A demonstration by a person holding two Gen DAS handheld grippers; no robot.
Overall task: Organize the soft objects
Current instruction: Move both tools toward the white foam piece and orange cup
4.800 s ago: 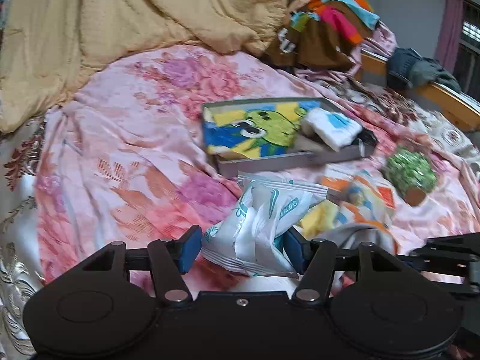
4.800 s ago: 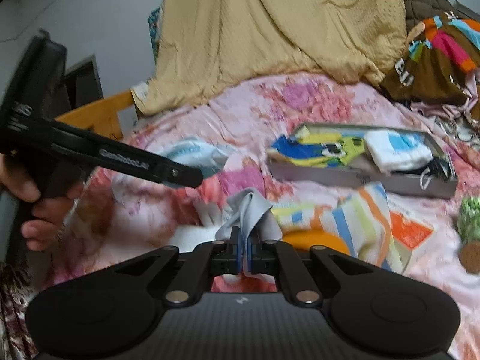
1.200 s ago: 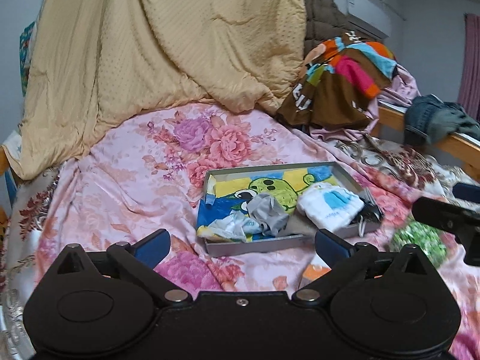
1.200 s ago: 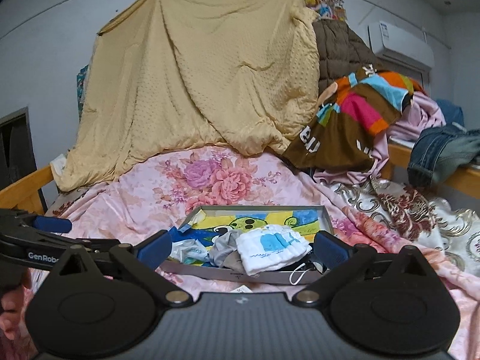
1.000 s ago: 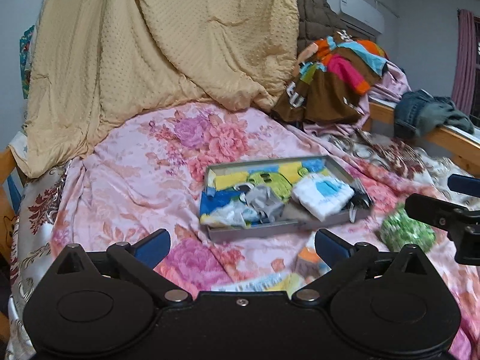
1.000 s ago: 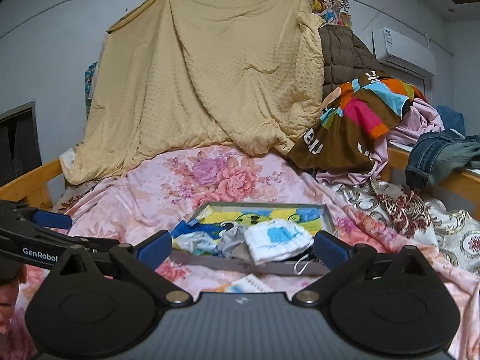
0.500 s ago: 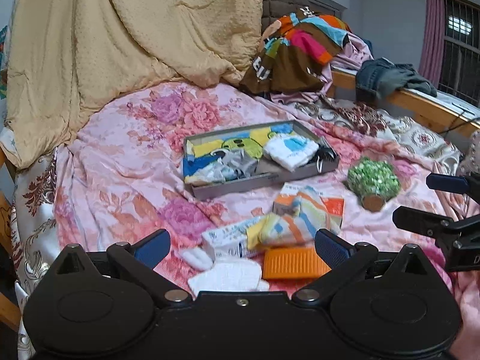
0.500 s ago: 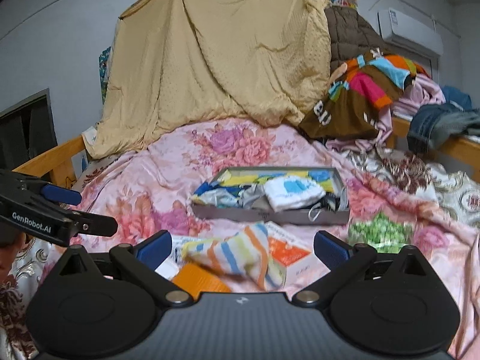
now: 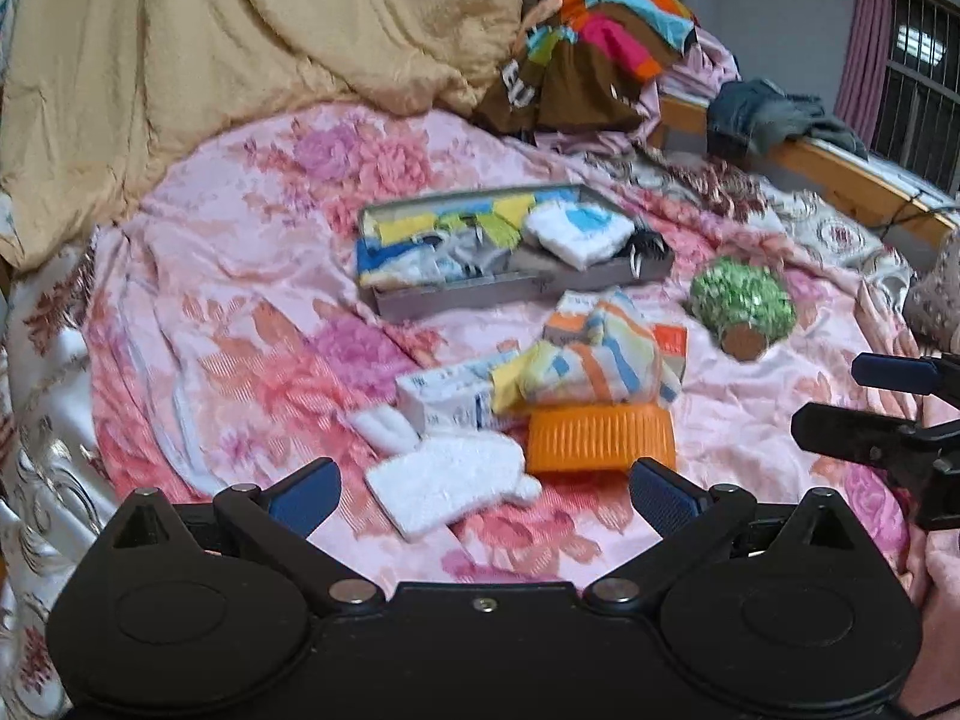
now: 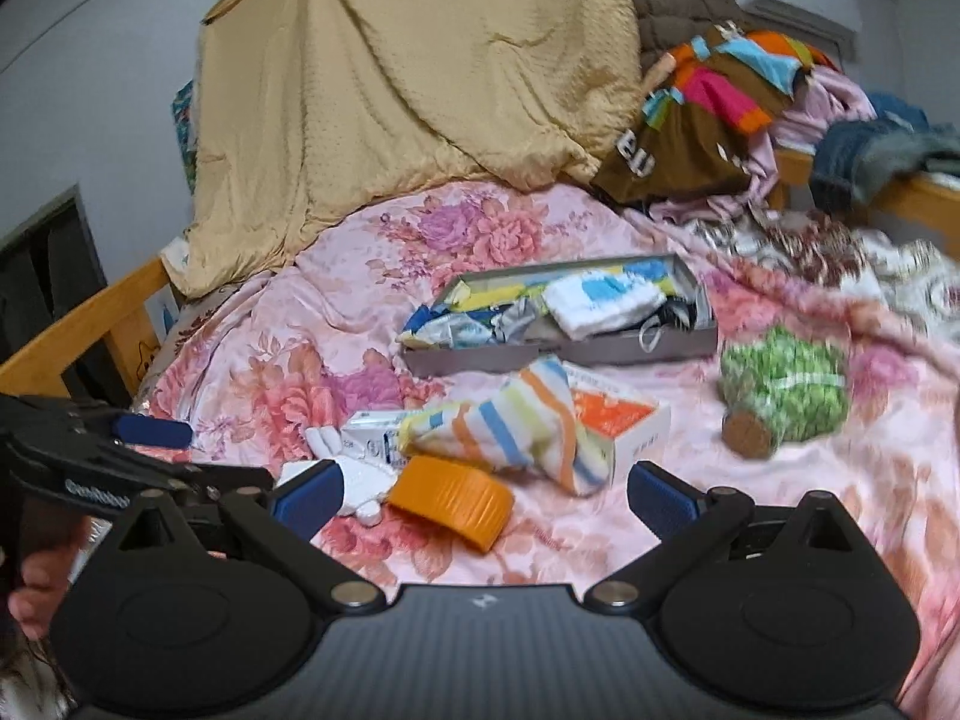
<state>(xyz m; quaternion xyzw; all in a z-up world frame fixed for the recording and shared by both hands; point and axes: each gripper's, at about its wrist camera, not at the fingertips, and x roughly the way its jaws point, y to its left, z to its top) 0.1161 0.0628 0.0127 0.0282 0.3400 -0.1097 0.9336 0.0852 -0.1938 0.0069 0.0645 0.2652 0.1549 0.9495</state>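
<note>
A grey tray (image 9: 456, 299) (image 10: 612, 354) on the pink floral bed holds a white-and-blue cloth (image 9: 579, 231), a grey cloth and a wrapper. In front of it lie a striped towel (image 9: 591, 360) (image 10: 516, 420), a white plush piece (image 9: 447, 483) (image 10: 360, 483), an orange ribbed item (image 9: 600, 441) (image 10: 450, 501) and a white box (image 9: 444, 399). My left gripper (image 9: 485, 495) is open and empty just before the white plush. My right gripper (image 10: 483, 495) is open and empty above the orange item.
A green bundle (image 9: 741, 303) (image 10: 786, 393) lies right of the tray. A tan blanket (image 9: 240, 60) and a pile of colourful clothes (image 9: 600, 54) are at the back. A wooden bed rail (image 10: 78, 324) runs along the left.
Since 4.8 s ago the wrapper and grey cloth were put in the tray. Both grippers, now open and empty, have dipped down and closer to the loose items before the tray.
</note>
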